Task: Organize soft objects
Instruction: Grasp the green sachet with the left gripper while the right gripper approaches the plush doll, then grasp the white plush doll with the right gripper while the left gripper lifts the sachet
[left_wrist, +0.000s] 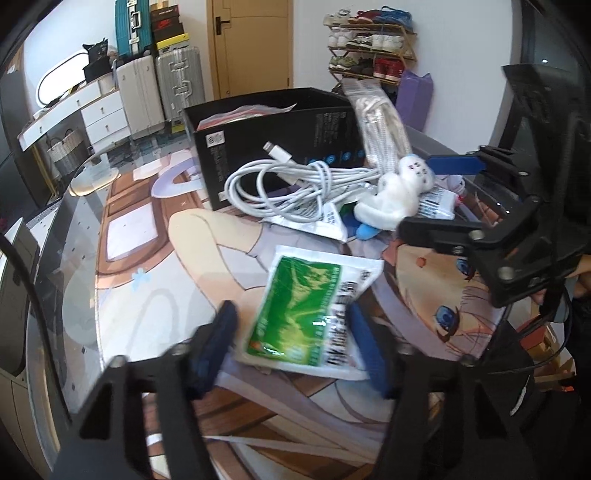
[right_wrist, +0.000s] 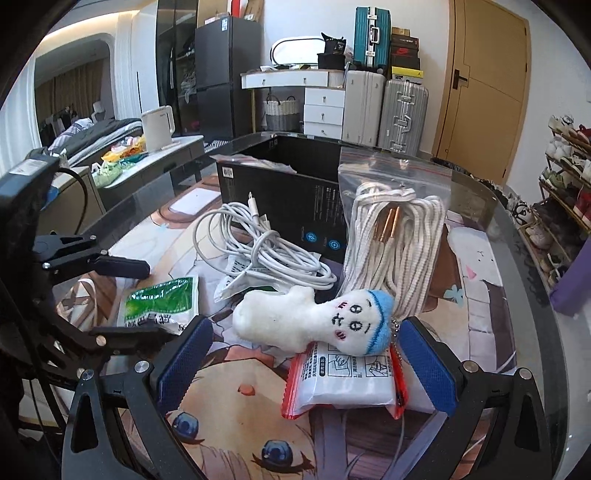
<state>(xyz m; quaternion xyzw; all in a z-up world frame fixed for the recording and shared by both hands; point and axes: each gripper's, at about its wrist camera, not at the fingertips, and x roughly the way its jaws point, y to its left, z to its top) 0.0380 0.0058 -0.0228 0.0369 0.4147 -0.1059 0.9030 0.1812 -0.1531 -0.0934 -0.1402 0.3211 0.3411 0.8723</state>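
The green packet (left_wrist: 306, 314) lies flat on the picture mat (left_wrist: 155, 266), between the wide-open fingers of our left gripper (left_wrist: 295, 347), which holds nothing. It looks light, squishy and slippery, so we think pinching its middle is best. Our right gripper (right_wrist: 306, 365) is wide open too, around the white plush doll (right_wrist: 314, 317) and red-edged pack (right_wrist: 343, 380), gripping neither.

We see a white plush doll (right_wrist: 310, 320) with a blue cap lying on its side, its head resting on a red-edged white packet (right_wrist: 343, 384). A green-and-white sachet (left_wrist: 310, 314) lies flat nearby. Behind them sit 1 coiled white cable (right_wrist: 258, 251) and bagged white cord (right_wrist: 395, 251).
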